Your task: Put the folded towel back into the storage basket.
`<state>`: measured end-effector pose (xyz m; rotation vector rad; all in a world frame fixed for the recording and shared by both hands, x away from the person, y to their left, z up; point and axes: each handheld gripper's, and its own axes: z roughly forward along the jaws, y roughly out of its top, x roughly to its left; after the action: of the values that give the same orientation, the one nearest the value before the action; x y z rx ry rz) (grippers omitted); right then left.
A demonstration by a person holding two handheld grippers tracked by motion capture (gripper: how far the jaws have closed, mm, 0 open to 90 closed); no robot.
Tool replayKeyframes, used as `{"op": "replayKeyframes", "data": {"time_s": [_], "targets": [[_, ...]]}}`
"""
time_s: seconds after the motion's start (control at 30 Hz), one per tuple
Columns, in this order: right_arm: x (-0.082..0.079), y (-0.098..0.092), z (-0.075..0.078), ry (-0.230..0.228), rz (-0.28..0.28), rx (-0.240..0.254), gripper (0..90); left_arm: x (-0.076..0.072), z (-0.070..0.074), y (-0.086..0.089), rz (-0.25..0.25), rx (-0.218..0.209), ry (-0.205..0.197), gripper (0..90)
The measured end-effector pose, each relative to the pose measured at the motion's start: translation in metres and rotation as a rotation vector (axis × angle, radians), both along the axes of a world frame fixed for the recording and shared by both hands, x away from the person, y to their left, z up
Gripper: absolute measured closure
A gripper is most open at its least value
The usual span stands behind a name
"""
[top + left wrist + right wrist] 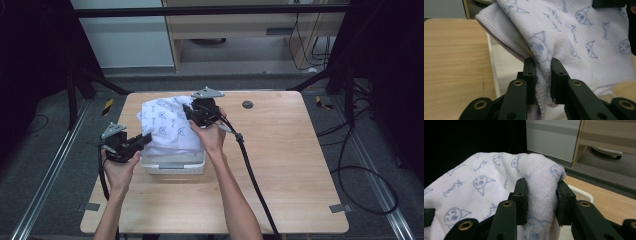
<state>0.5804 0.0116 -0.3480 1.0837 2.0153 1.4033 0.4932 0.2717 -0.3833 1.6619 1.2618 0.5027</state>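
A white towel (167, 125) printed with blue cat faces hangs stretched over a white basket (175, 166) at the middle of the wooden table (280, 165). My left gripper (146, 140) is shut on the towel's near left corner; in the left gripper view the cloth (564, 32) is bunched between the jaws at my left gripper (541, 75). My right gripper (189, 113) is shut on the towel's far right corner, and the right gripper view shows a thick fold of towel (474, 185) pinched at my right gripper (541, 195). The towel hides most of the basket.
A dark round grommet (247, 104) sits in the tabletop behind the right hand. Black cables (255, 180) trail from the grippers toward the front edge. Dark frame struts (82, 80) stand at both back corners, and a wooden cabinet (240, 30) stands behind the table.
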Motion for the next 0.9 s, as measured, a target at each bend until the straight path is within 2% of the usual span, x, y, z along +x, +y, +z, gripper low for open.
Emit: {"op": "replayKeyframes", "data": {"time_s": [0.43,0.9], "targets": [[0.007,-0.002,-0.021,0.051,-0.012,-0.008,66.9,0.007,-0.015,-0.005,-0.003,0.033,0.038,76.7],[0.014,-0.002,-0.04,0.092,-0.023,-0.046,66.6,0.014,-0.029,-0.01,-0.006,0.071,0.079,76.7]]}}
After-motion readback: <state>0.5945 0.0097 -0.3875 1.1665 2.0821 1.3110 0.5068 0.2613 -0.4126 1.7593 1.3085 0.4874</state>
